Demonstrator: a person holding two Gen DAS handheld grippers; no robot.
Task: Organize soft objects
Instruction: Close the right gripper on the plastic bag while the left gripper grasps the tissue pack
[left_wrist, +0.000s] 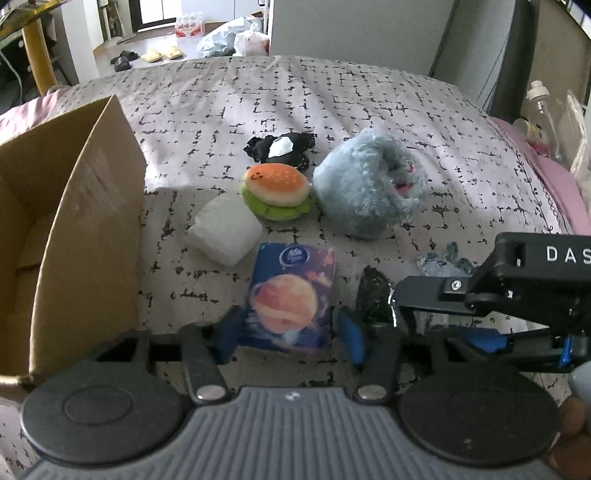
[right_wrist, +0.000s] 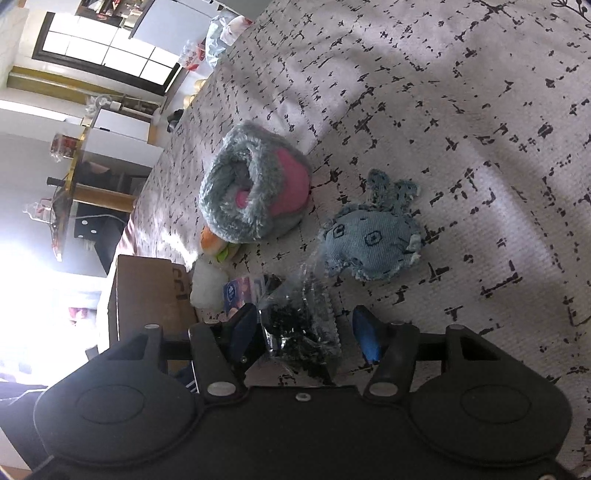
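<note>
In the left wrist view, the left tongs (left_wrist: 286, 332) stand released astride the glossy blue tissue pack (left_wrist: 291, 299) at lower centre; closing squarely on its crinkly flat sides should lift it toward the cardboard box (left_wrist: 74, 221) at left. In the right wrist view, the right tongs (right_wrist: 304, 328) gape around a clear bag of dark bits (right_wrist: 299, 321), below the frayed denim plush (right_wrist: 373, 242); pinching low would hold the slippery film.

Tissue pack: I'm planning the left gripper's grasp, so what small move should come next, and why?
Probably close the left gripper on the tissue pack: its open blue fingers already sit either side of the pack's near end, and the cardboard box stands open just to the left.
</note>
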